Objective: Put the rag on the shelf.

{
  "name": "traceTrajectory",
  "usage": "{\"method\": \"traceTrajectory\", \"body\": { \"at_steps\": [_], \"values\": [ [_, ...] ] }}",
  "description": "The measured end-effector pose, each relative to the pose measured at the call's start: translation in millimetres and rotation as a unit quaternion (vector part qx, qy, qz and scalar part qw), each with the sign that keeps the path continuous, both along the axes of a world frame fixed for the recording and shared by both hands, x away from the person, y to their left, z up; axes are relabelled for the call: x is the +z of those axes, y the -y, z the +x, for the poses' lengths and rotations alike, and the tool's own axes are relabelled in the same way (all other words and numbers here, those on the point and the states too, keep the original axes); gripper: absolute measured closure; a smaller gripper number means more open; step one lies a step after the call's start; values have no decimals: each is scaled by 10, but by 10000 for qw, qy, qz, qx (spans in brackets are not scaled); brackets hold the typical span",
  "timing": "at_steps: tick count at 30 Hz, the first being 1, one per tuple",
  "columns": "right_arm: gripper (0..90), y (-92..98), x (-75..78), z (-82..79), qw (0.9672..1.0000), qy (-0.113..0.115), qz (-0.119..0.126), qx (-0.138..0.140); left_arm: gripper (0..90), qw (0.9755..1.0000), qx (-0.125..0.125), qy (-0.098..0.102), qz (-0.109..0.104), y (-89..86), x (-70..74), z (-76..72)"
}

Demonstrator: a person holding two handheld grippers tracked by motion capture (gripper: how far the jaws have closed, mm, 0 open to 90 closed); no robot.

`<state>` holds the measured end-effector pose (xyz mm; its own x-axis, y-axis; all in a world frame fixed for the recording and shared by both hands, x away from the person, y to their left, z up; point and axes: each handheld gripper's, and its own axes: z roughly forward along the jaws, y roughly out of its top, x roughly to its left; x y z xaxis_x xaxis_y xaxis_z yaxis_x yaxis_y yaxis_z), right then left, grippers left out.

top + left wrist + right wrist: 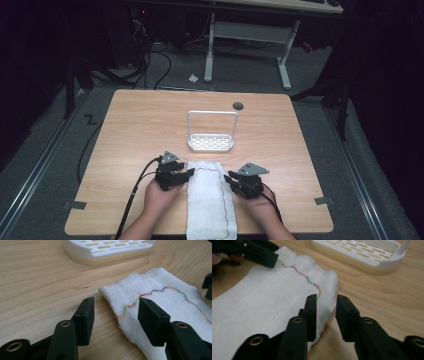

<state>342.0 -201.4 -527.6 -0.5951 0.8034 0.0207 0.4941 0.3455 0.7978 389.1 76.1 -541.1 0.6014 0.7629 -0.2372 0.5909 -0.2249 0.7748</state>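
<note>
Folded white cloth (210, 197) flat on the table (130, 130), running from the near edge toward the white rack (211, 142) and stopping just short of it; wavy coloured stitching along its right side. Left gripper (116, 315) at the cloth's far left corner, jaws wide, straddling the edge without pressing. Right gripper (325, 315) at the far right edge, jaws partly apart, cloth's rim between them, not pinched.
</note>
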Motion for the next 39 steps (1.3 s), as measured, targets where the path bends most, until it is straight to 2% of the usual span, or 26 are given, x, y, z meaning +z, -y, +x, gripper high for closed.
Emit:
{"method": "traceTrajectory", "body": {
  "at_steps": [2, 3, 4, 5, 6, 7, 8, 9, 12, 15, 16, 18, 21, 22, 23, 25, 26, 28, 29, 30, 32, 33, 35, 36, 37, 39],
  "values": [
    [599, -66, -50, 146, 9997, -188, 79, -108, 509, 10000, -9, -14, -45, 20, -4, -5],
    [599, -66, -50, 146, 9997, -188, 79, -108, 509, 10000, -5, -30, -69, 28, -5, -7],
    [563, -114, -106, 247, 9991, -406, 11, -138, 549, 9999, -31, -55, -101, 34, -7, -9],
    [563, -114, -106, 247, 9991, -406, 11, -138, 549, 9999, -49, -74, -115, 40, -8, -12],
    [577, -120, -107, 287, 9986, -472, 140, -192, 596, 9999, -62, -88, -102, 52, -9, -24],
    [577, -120, -107, 287, 9986, -472, 140, -192, 632, 9999, -62, -88, -102, 52, -9, -24],
    [624, -137, -112, 287, 9988, -452, 135, -141, 663, 9998, -129, -120, -108, 66, -13, -40],
    [624, -137, -112, 287, 9988, -452, 135, -141, 691, 9998, -129, -120, -108, 66, -13, -40],
    [702, -157, -112, 275, 9988, -470, 135, -100, 756, 9996, -165, -191, -141, 92, -19, -55],
    [749, -173, -114, 264, 9988, -474, 133, -71, 802, 9997, -163, -173, -91, 109, -18, -68],
    [802, -184, -114, 257, 9986, -505, 161, -35, 813, 9997, -169, -140, -52, 121, -15, -82],
    [813, -196, -115, 252, 9988, -462, 138, -9, 838, 9998, -142, -121, -47, 126, -14, -89],
    [824, -233, -107, 208, 9997, -215, -85, -1, 850, 9999, -84, -14, -76, 126, -5, -123],
    [824, -240, -98, 182, 9999, -127, -113, -13, 851, 9999, -86, 91, -49, 121, 4, -144],
    [824, -240, -98, 182, 9999, -127, -113, -13, 850, 9999, -86, 91, -49, 121, 4, -144],
    [824, -242, -62, 122, 9999, 73, -78, -57, 850, 9997, -65, 196, -127, 122, 33, -198],
    [824, -238, -20, 43, 9996, 266, -87, -72, 851, 9995, -59, 258, -165, 123, 58, -233],
    [823, -246, 12, -53, 9985, 503, -225, -70, 851, 9988, -45, 430, -213, 131, 117, -311],
    [822, -251, 27, -108, 9976, 631, -292, -75, 851, 9975, -38, 669, -234, 143, 182, -393],
    [822, -251, 27, -108, 9976, 631, -292, -75, 852, 9975, -38, 669, -234, 143, 182, -393],
    [822, -258, 67, -195, 9956, 864, -364, -72, 853, 9951, 15, 962, -216, 156, 245, -467],
    [822, -260, 137, -255, 9939, 1052, -326, -81, 852, 9938, 46, 1092, -221, 161, 283, -500],
    [822, -258, 177, -276, 9929, 1149, -280, -102, 853, 9909, 73, 1315, -263, 163, 371, -552],
    [822, -262, 257, -303, 9911, 1307, -221, -107, 853, 9896, 100, 1408, -292, 162, 418, -570],
    [822, -262, 257, -303, 9911, 1307, -221, -107, 853, 9884, 114, 1476, -334, 158, 466, -581],
    [822, -265, 369, -307, 9891, 1465, -124, -103, 853, 9870, 147, 1548, -403, 146, 558, -585]
  ]
}}
